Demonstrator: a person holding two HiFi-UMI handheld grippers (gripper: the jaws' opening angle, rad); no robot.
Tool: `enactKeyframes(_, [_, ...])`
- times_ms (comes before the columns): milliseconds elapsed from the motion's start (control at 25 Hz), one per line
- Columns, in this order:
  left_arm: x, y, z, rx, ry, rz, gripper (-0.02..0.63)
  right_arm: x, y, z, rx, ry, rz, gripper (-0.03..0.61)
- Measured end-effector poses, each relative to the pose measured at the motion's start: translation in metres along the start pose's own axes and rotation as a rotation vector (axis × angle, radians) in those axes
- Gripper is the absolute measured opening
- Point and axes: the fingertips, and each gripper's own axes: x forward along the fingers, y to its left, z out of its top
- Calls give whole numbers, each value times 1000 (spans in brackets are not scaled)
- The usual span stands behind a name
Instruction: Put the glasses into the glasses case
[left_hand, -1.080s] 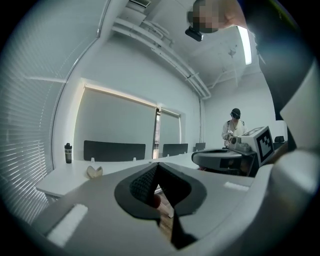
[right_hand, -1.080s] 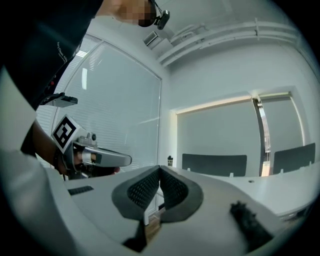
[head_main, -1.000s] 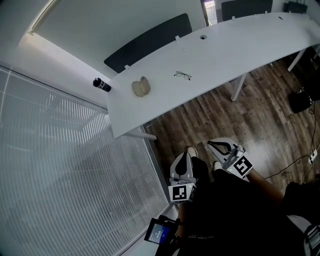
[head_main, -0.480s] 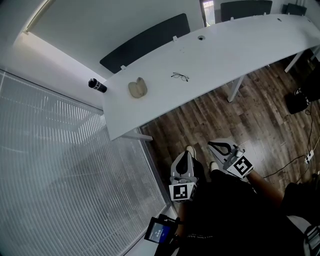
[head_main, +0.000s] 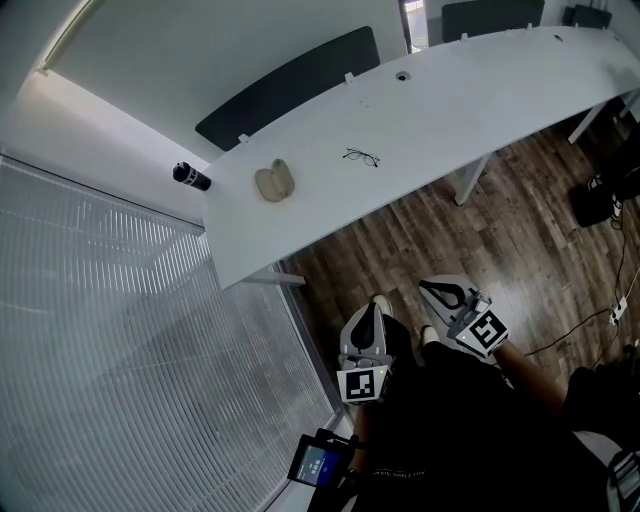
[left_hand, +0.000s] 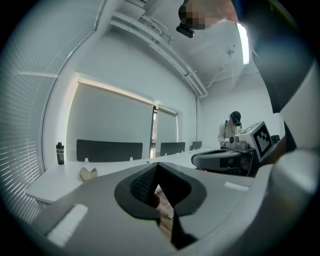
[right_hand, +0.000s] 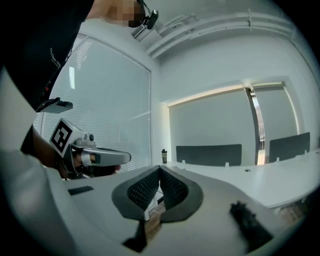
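Thin dark-rimmed glasses (head_main: 361, 156) lie on the long white table (head_main: 450, 100). To their left an open beige glasses case (head_main: 272, 182) rests on the same table; it shows small in the left gripper view as the glasses case (left_hand: 88, 173). My left gripper (head_main: 371, 312) and right gripper (head_main: 424, 288) hang low over the wooden floor, close to the person's body and well short of the table. Both are shut with nothing between the jaws. The left gripper (left_hand: 158, 166) and right gripper (right_hand: 160, 170) tips meet in their own views.
A dark bottle (head_main: 190, 176) stands on the sill at the table's left end. Dark divider panels (head_main: 290, 85) line the table's far edge. Window blinds (head_main: 120, 330) fill the left side. A table leg (head_main: 472, 175) and cables on the floor (head_main: 600, 320) lie to the right.
The head view has shifted slightly, so the table and its objects sit a little further left. Both grippers have stayed low and shut.
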Motion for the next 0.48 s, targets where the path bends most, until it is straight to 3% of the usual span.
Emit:
enactKeyframes(280, [31, 27, 10, -6, 46, -31, 8, 30, -17, 6, -18, 19, -15, 6])
enactKeyframes(480, [57, 57, 23, 4, 18, -50, 8, 65, -35, 24, -33, 13, -32, 8])
